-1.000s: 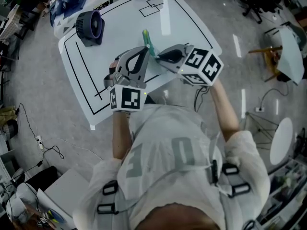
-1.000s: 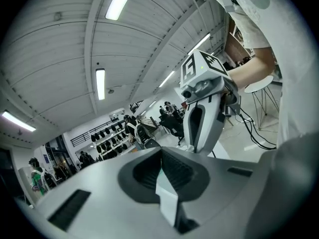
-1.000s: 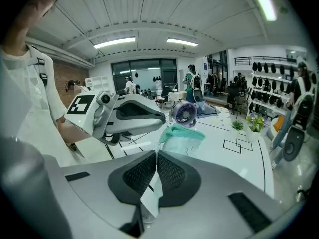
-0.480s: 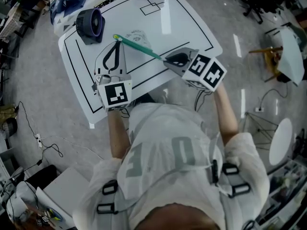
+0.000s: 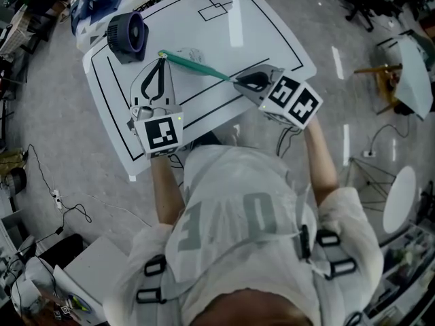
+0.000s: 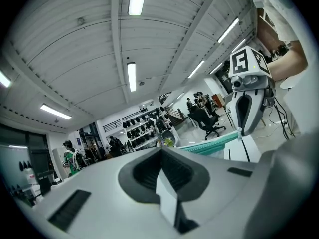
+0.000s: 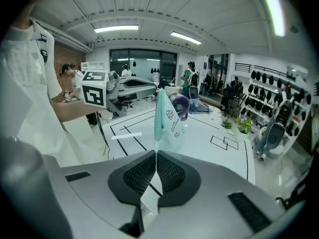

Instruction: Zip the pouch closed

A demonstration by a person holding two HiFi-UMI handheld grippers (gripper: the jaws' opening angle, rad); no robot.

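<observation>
The pouch (image 7: pixel 167 117) pinched at the right gripper (image 5: pixel 238 81) tips is thin, clear, glossy plastic film with print, edged by a matt teal zip band. That gripper's shell is matt grey moulded plastic; its pads (image 7: pixel 139 176) are dark and finely ribbed. Under the left gripper (image 5: pixel 162 60), the white table (image 5: pixel 255 39) is smooth and glossy.

shirt (image 5: pixel 245 216): white, short-sleeved | straps (image 5: pixel 326 240): dark buckles | left tool (image 5: pixel 162 60), right tool (image 5: pixel 238 81): grey, marker cubes

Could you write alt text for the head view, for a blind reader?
Seen from above, a person holds a green-zipped pouch stretched between the left gripper and the right gripper, each with jaws shut on one end. Beneath is a white table with black lines and a dark fan.
</observation>
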